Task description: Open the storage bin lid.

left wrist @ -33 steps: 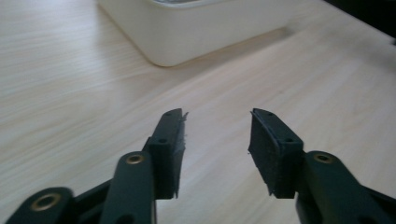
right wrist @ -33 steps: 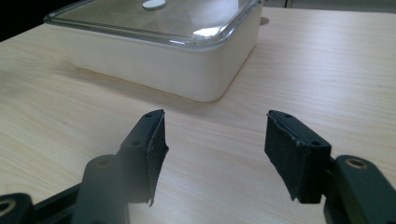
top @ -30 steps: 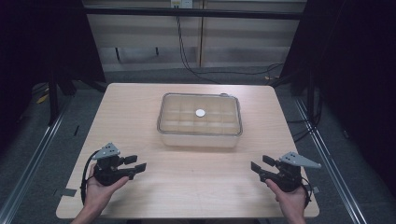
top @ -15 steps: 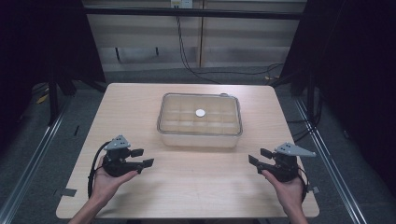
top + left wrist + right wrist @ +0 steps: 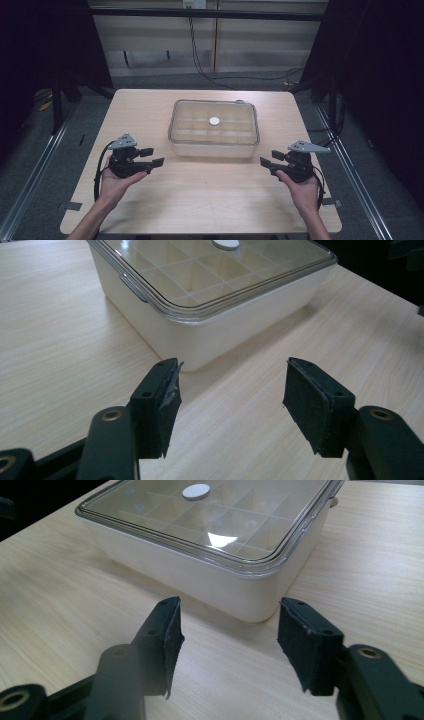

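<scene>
High view: a lidded compartment box (image 5: 214,129) sits near the middle of the bench (image 5: 200,200), its long axis running left to right across the person's front, a small white disc (image 5: 214,120) at the centre of its clear lid (image 5: 214,120). The left hand-held gripper (image 5: 152,157) hovers just off the box's near left corner, the right hand-held gripper (image 5: 266,158) just off its near right corner; both point inward and forward, and neither touches the box. Each stands about equally near its own end, so neither hand looks clearly closer.

Left gripper view puts the box's corner (image 5: 192,352) straight ahead between the spread jaws of the left hand-held gripper (image 5: 231,385), which grips nothing. Right gripper view shows the same from the other side: the right hand-held gripper (image 5: 229,622) is released and empty, the box's corner (image 5: 255,605) lying just beyond the gap.

Judging from this stance, a two-handed approach to the short ends seems likely, each hand closing inward along the box's length.
</scene>
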Motion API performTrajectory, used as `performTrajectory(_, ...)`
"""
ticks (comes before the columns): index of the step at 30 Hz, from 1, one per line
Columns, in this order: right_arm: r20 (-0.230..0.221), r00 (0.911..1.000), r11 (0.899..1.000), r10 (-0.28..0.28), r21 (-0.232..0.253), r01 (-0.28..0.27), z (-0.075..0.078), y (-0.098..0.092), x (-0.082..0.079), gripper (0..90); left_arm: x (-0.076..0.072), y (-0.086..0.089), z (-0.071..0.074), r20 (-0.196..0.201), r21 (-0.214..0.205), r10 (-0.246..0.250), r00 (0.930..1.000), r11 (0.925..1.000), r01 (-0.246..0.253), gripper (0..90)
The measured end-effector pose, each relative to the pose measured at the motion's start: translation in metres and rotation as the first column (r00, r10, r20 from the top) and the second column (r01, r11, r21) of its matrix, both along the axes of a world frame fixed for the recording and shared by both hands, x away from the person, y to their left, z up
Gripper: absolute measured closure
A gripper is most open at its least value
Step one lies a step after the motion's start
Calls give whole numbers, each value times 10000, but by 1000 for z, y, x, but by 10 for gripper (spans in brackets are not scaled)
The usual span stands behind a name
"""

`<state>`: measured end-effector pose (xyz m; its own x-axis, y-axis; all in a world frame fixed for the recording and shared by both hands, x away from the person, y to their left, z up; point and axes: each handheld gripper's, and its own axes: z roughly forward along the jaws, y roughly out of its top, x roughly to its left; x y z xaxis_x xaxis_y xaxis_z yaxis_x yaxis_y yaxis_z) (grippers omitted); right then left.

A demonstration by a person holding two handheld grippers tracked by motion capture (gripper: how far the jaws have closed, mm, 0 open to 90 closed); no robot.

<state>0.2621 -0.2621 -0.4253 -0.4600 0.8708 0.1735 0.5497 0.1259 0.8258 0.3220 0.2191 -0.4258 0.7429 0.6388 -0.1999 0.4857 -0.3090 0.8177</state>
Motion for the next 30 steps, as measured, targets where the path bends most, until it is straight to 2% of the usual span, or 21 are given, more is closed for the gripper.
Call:
performTrajectory(2, -253, 9994, 9994, 250, 233, -244, 0, -1, 2, 427, 2, 2, 1, 38, -18, 113, 9999, 9999, -113, 393)
performTrajectory(6, -298, 9982, 9983, 511, 285, -503, 3, 1, 4, 420, 10, 3, 2, 36, -50, 220, 9998, 9997, -219, 381)
performTrajectory(9, -201, 9989, 9987, 430, 273, -424, 5, 2, 5, 413, 14, 2, 2, 56, 31, 215, 9998, 9998, -215, 374)
performTrajectory(10, -124, 9992, 9992, 373, 175, -371, 8, 2, 8, 379, 16, 0, 2, -9, 100, 240, 9997, 9997, -240, 356)
performTrajectory(13, -159, 9986, 9988, 497, 45, -497, 9, 4, 14, 365, 22, -3, 4, -65, 115, 240, 9997, 9996, -240, 350)
performTrajectory(15, -17, 9989, 9989, 459, 41, -459, 10, 3, 18, 354, 24, -5, 5, -23, 54, 241, 9997, 9997, -241, 350)
performTrajectory(22, 60, 10000, 9999, 17, 102, -18, 11, -3, 31, 333, 34, -8, 9, -83, 70, 320, 9995, 9995, -320, 327)
performTrajectory(25, -82, 9997, 9993, 211, 298, -208, 12, -5, 37, 355, 42, -7, 9, -174, -7, 435, 9989, 9991, -435, 331)
performTrajectory(27, -221, 9991, 9985, 349, 419, -340, 13, -6, 42, 356, 48, -7, 10, -177, 119, 448, 9988, 9989, -446, 329)
performTrajectory(29, -291, 9983, 9985, 495, 250, -488, 15, -4, 47, 365, 50, -9, 11, -121, 108, 560, 9984, 9984, -559, 330)
performTrajectory(30, -255, 9982, 9984, 540, 180, -536, 16, -3, 49, 365, 52, -9, 13, -70, 246, 472, 9989, 9986, -470, 327)
